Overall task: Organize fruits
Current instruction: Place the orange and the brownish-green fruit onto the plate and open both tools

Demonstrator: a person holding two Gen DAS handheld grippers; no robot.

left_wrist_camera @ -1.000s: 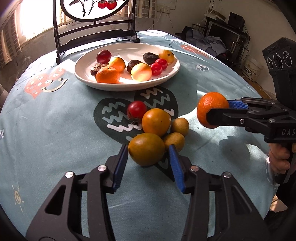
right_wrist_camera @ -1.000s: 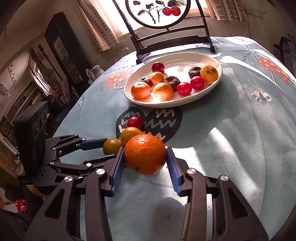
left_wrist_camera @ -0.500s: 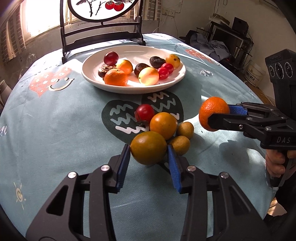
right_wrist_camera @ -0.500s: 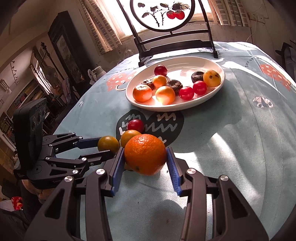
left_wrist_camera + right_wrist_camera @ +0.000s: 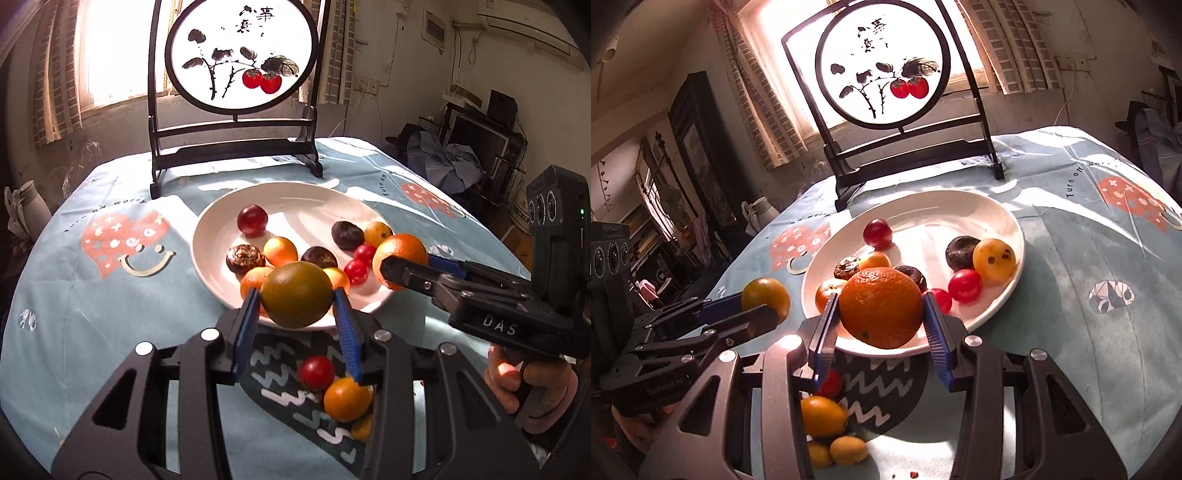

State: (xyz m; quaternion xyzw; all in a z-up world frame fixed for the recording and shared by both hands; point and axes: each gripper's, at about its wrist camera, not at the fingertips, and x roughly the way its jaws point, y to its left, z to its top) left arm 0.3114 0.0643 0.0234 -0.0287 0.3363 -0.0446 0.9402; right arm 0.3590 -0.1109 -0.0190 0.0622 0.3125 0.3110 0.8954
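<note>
Plate [image 5: 207,236] is already half filled; a greenish citrus [image 5: 297,294] is pinched by the left gripper [image 5: 297,295], an orange [image 5: 881,308] by the right gripper [image 5: 881,314], while a few fruits [image 5: 345,398] are left on the table [image 5: 74,295].

Glossy plate [image 5: 207,236], matt cloth [image 5: 92,295], pitted orange [image 5: 881,308]

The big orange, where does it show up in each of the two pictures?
Left wrist view: the orange sits at right, held in the other tool's jaws beside the white plate.
Right wrist view: the orange is at centre, between the blue jaws.
Shared landmark: the round painted screen.
</note>
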